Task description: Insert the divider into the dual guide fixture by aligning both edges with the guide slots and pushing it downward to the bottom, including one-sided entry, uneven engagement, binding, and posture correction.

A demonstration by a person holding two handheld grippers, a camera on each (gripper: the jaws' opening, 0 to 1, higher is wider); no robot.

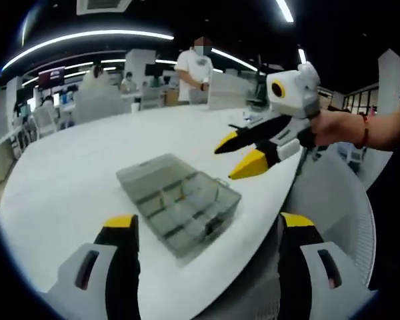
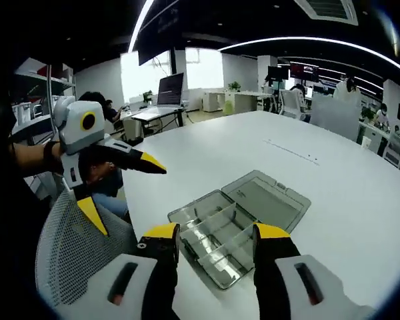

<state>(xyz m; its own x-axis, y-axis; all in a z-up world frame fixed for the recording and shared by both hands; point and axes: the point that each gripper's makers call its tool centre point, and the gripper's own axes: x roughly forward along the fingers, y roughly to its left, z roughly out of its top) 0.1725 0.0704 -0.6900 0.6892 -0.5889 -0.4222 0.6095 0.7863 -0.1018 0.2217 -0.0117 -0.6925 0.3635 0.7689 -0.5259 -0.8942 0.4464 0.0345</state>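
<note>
One compartment box [image 1: 179, 202] (lid open); two grippers [image 1: 207, 227] [image 2: 210, 237], jaws spread, holding nothing.

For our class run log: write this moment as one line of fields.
stage: before insertion | left gripper: jaws open, empty | right gripper: jaws open, empty | compartment box: lid open, on white table near edge | divider: not identifiable

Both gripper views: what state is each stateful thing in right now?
Compartment box: lid open, lying flat on the white table.
Lid: folded back flat beside the tray.
Left gripper: open, empty, held above the box.
Right gripper: open, empty, over the box's near edge.
</note>
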